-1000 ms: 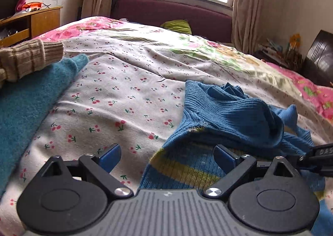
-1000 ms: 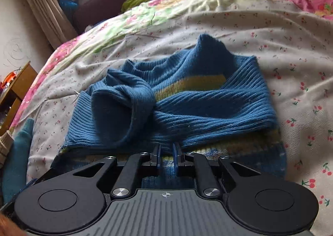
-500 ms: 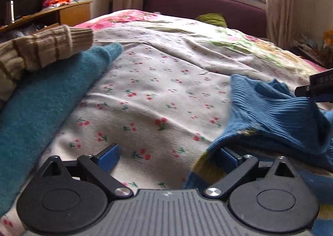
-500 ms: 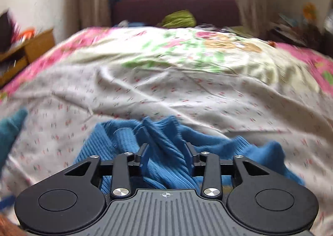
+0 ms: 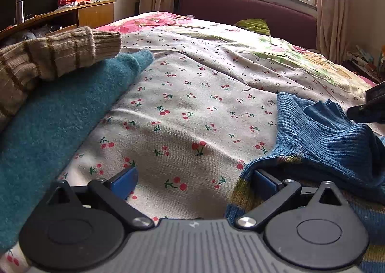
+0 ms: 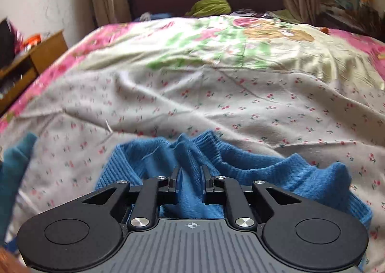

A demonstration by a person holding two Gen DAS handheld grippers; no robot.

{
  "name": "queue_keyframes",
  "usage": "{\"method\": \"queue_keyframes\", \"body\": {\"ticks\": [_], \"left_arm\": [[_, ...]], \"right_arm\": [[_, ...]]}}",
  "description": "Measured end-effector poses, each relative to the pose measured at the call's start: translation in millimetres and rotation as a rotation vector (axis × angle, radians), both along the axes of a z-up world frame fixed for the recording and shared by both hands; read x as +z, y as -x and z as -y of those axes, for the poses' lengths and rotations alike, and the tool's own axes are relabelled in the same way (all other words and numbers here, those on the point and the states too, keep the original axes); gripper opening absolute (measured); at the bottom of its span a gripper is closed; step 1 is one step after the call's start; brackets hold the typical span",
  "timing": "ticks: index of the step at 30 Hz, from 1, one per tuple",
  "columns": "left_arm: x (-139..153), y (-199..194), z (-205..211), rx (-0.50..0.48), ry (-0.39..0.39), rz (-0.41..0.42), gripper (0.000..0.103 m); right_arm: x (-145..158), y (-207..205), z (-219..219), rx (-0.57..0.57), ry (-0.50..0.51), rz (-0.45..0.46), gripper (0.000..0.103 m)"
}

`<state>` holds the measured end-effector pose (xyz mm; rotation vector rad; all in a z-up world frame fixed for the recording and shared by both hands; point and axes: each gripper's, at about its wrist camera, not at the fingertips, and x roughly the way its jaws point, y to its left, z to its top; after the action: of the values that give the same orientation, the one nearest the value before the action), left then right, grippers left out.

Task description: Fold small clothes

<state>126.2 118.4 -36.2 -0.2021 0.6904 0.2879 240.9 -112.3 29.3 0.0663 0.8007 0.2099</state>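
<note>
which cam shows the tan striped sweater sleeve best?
Left wrist. The tan striped sleeve lies sharp and well lit at upper left, its cuff resting on the teal sweater. The right wrist view does not show it: only a blurred edge of teal sweater at far left, behind the right gripper pinching the blue sweater.

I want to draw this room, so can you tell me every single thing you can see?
Blue sweater: one, blue with yellow stripes, on the bed.
Teal sweater: one, left side of bed.
Striped sweater: one, tan and brown, on the teal one.
Bedsheet: one, white with cherries.
Green cloth: one, by the headboard.
Cabinet: one, wooden, left wall.
Left gripper: open, one finger under the blue sweater's edge.
Right gripper: pinching blue sweater.
</note>
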Motion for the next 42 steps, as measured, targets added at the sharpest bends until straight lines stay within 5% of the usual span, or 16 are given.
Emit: {"method": "queue_keyframes", "body": {"ticks": [4,8,12,16,18,21,28,32,35,39,42], "left_arm": [[0,0,1,0.000,0.003,0.001,0.103],[1,1,3,-0.006,0.000,0.001,0.103],[1,2,3,-0.004,0.004,0.004,0.103],[0,1,2,-0.007,0.008,0.003,0.103],[-1,0,2,-0.008,0.010,0.004,0.103],[-1,0,2,-0.009,0.009,0.004,0.103],[0,2,3,-0.005,0.009,0.010,0.103],[1,4,3,-0.001,0.005,0.013,0.103],[1,3,5,0.000,-0.006,0.009,0.103],[0,3,9,-0.003,-0.028,0.002,0.103],[-1,3,10,-0.004,-0.039,0.001,0.103]], "right_arm": [[19,9,26,-0.055,-0.075,0.038,0.008],[19,7,16,0.029,-0.027,0.011,0.021],[-4,-9,-17,0.133,0.036,-0.064,0.055],[-25,-24,-42,0.161,0.151,-0.097,0.049],[-28,-28,-42,0.151,0.149,-0.112,0.020],[-15,-27,-29,0.113,0.056,-0.114,0.010],[59,14,40,-0.091,-0.243,0.062,0.010],[72,67,101,-0.257,-0.384,0.109,0.010],[55,101,133,-0.359,-0.413,0.099,0.010],[-8,102,154,-0.465,-0.312,-0.058,0.014],[-34,110,161,-0.500,-0.342,-0.096,0.018]]}}
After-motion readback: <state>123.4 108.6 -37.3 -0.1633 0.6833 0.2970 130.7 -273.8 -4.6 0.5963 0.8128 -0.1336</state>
